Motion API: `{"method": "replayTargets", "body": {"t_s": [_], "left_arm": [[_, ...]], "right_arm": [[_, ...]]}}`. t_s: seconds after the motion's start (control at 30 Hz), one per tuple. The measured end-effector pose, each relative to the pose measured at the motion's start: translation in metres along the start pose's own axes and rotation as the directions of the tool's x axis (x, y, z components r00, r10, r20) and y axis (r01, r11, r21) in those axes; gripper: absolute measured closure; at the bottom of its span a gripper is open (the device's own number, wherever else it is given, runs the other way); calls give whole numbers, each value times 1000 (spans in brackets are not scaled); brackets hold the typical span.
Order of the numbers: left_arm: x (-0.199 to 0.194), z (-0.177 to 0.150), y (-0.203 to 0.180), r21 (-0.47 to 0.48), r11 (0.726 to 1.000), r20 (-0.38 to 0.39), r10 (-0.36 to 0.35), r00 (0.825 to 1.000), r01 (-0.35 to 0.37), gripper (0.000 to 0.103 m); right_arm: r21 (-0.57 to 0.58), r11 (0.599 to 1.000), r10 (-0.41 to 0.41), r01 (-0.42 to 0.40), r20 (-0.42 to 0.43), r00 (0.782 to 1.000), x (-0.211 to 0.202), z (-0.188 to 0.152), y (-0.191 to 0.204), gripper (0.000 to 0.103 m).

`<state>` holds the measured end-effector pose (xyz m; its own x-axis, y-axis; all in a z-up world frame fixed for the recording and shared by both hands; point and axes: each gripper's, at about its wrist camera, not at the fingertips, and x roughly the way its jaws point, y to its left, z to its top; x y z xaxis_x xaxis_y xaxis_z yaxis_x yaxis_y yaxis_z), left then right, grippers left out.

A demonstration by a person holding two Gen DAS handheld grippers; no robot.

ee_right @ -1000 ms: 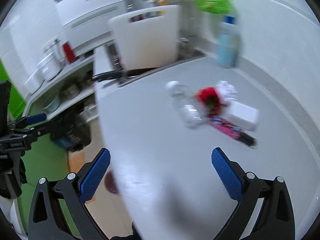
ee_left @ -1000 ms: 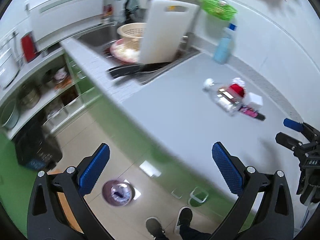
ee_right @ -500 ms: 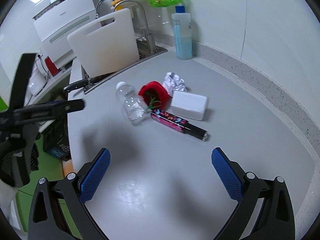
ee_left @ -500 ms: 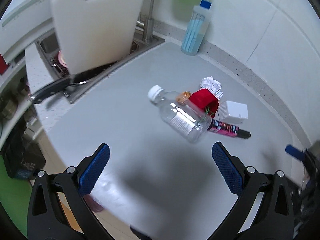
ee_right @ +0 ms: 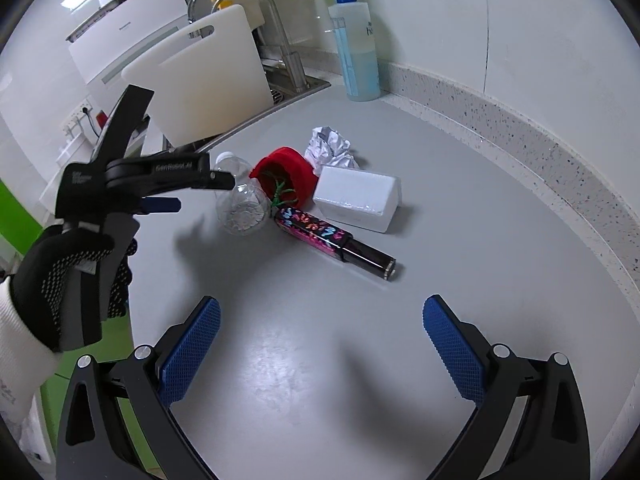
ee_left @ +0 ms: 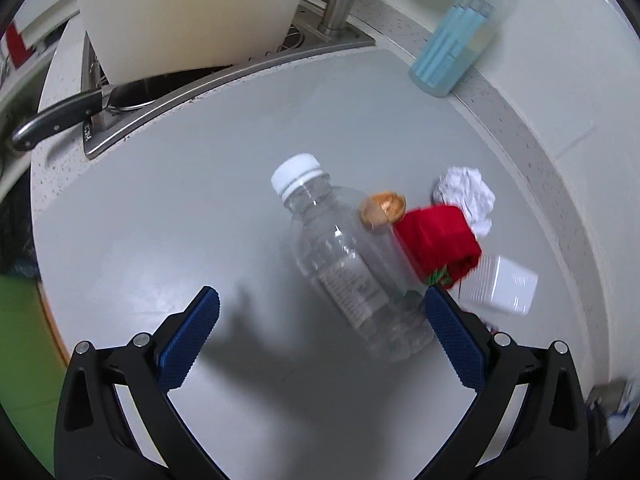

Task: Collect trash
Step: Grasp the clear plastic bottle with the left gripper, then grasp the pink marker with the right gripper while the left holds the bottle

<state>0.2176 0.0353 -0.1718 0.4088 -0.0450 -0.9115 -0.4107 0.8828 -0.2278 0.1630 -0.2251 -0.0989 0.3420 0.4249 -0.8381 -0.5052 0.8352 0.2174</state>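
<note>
A clear plastic bottle (ee_left: 352, 264) with a white cap lies on the grey counter (ee_left: 200, 220). Beside it are a red cloth piece (ee_left: 438, 240), a crumpled white paper (ee_left: 466, 194), a brown nut shell (ee_left: 382, 208) and a white box (ee_left: 500, 284). A black tube with a pink pattern (ee_right: 332, 240) lies in front of the white box (ee_right: 358, 198). My left gripper (ee_left: 320, 332) is open, just short of the bottle's base; it also shows in the right wrist view (ee_right: 192, 186) above the bottle (ee_right: 240, 204). My right gripper (ee_right: 320, 340) is open and empty, nearer than the tube.
A white cutting board (ee_left: 188, 12) leans in the sink (ee_left: 224, 76) at the back, with a black-handled knife (ee_left: 60, 118) on its rim. A blue soap bottle (ee_right: 356, 48) stands by the wall. The counter edge drops off to the left.
My left gripper has moved forward and down toward the bottle, which now lies close between its open fingers. My right gripper has moved slightly closer to the trash pile.
</note>
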Motion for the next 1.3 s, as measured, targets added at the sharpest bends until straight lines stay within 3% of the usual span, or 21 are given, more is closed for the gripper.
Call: {"method": "replayTargets", "body": {"t_s": [0.43,0.47,0.5,0.53,0.73,1.0,1.3], "left_arm": [[31,7,-17,-93,995,-57,-32,998,27,3],[30,7,-18,-92,995,-48,-31,998,26,8],[28,6,-19,-85,996,-39,-35,999,32,22],[27,6,-20,-76,997,-40,-33,999,29,26],[20,6,-20,-55,998,-30,-36,999,34,29],[-6,0,-14,-24,998,-1,-60,998,60,43],[-19,-16,8,3,997,0,-80,997,80,43]], "right_arm": [[9,999,32,-32,-12,999,10,8,-25,6],[10,999,33,-33,-13,999,10,8,-27,6],[12,999,35,-35,-14,999,11,8,-28,6],[12,999,38,-37,-16,999,13,10,-30,6],[8,999,41,-41,-16,999,15,12,-26,6],[-38,999,28,-29,-19,999,19,18,-15,6],[-116,992,39,-47,-70,997,44,29,-2,6]]}}
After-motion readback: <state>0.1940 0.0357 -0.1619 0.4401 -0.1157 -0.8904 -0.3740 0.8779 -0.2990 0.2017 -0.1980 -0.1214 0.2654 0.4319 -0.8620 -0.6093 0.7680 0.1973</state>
